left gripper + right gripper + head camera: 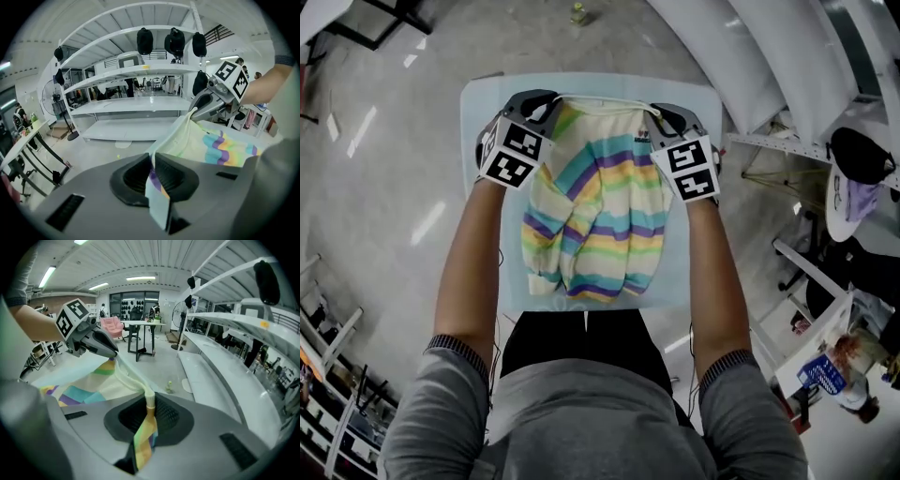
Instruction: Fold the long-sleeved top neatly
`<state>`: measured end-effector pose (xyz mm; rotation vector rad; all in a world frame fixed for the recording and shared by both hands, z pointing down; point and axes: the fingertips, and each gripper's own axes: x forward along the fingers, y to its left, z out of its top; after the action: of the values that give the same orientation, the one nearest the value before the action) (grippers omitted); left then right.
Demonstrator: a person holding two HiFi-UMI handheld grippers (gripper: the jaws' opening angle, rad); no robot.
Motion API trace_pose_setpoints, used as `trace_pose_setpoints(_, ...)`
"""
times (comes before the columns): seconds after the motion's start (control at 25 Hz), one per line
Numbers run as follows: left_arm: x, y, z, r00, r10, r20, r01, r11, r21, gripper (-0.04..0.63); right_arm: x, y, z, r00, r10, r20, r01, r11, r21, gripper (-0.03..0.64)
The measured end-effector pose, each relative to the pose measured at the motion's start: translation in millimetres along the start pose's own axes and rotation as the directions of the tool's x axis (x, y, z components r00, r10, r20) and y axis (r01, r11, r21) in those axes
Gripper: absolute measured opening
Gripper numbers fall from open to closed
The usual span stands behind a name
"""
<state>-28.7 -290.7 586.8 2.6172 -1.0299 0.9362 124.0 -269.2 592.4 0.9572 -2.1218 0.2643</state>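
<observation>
Head view, soft striped top (600, 225), rumpled, pinched by left gripper (546, 106), right gripper (662, 118)

I see a knit long-sleeved top (605, 211) striped in wavy bands of cream, yellow, green, turquoise and purple, with a cream ribbed edge. That edge is stretched in a line between my left gripper (546, 105) and right gripper (660, 116). Each pinches one end, with a strip of cloth squeezed between its jaws. From there the body spreads toward me over the pale blue table (483, 112), creased and bunched, a sleeve lying along its left side in the head view. Whether it rests on the surface I cannot tell.
</observation>
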Motion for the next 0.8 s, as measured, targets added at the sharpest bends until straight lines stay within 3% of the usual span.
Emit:
trace_pose_setpoints(0.16,26,9,-16,1.0,0.012,-0.024,-0.013,0.999,-0.04,0.069,30,-7,-21,0.999,0.012,-0.043,-0.012,1.0,0.008,0.061)
trace_pose_setpoints(0.28,32,15,-26,0.999,0.039,-0.035,-0.041,0.998,-0.053,0.091,43,-17,-34,0.998,0.015,-0.067,-0.014,1.0,0.018,0.147)
trace_pose_setpoints(0.4,20,20,-33,0.998,0.06,-0.026,-0.062,0.991,-0.12,0.202,42,-21,-39,0.998,0.021,-0.06,-0.019,0.999,0.042,0.193)
trace_pose_setpoints(0.6,-25,6,-61,0.997,0.075,-0.026,-0.079,0.96,-0.27,0.218,3,-24,-51,1.0,0.0,-0.005,0.0,0.992,0.129,0.198)
trace_pose_setpoints(0.8,-72,-44,-98,0.995,0.029,-0.094,-0.064,0.915,-0.399,0.238,-42,-17,-91,0.999,-0.033,-0.012,0.034,0.973,0.227,0.192)
